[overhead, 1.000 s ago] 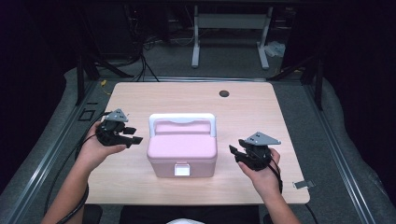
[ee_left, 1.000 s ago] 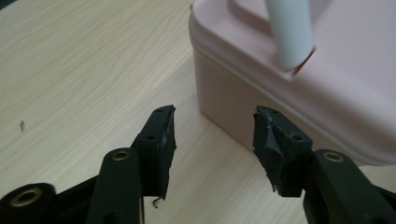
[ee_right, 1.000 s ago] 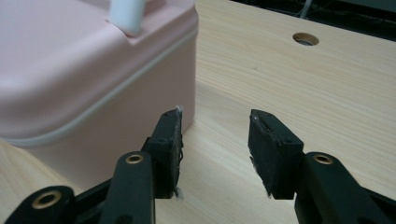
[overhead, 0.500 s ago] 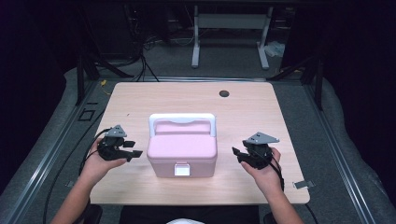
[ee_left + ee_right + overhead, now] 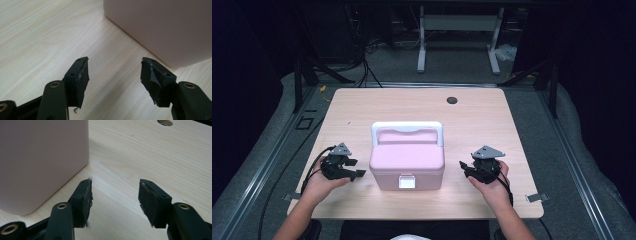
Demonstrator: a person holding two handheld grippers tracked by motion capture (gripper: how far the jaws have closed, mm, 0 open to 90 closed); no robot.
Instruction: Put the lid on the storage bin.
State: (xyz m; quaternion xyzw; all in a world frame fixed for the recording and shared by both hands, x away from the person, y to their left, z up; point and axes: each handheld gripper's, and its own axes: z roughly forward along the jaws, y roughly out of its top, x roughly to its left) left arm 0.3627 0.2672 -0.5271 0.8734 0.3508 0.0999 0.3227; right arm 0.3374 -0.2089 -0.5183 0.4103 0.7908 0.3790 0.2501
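Observation:
A pink lidded box [image 5: 407, 162] with a white handle and a white front latch [image 5: 406, 181] stands shut in the middle of the wooden table [image 5: 362, 107]. My left gripper [image 5: 356, 169] rests low just left of the box, open, its jaws having just been opening with nothing between them. In the left gripper view the box's pink wall [image 5: 160, 27] rises at upper right, ahead of the left gripper [image 5: 115, 72]. My right gripper [image 5: 465, 169] sits just right of the box, open, its jaws likewise just widened and empty. In the right gripper view the box's side [image 5: 42, 162] stands at left of the right gripper [image 5: 115, 193].
A round cable hole [image 5: 452, 100] lies near the table's far right edge, also seen as the hole [image 5: 165, 122] in the right gripper view. A metal bracket [image 5: 535, 197] sticks out at the table's front right. A white frame stand [image 5: 457, 35] is on the floor behind.
Both hands have come down and toward the table's near edge, the left one more. Both pairs of jaws stand wider apart than before. The box has not moved.

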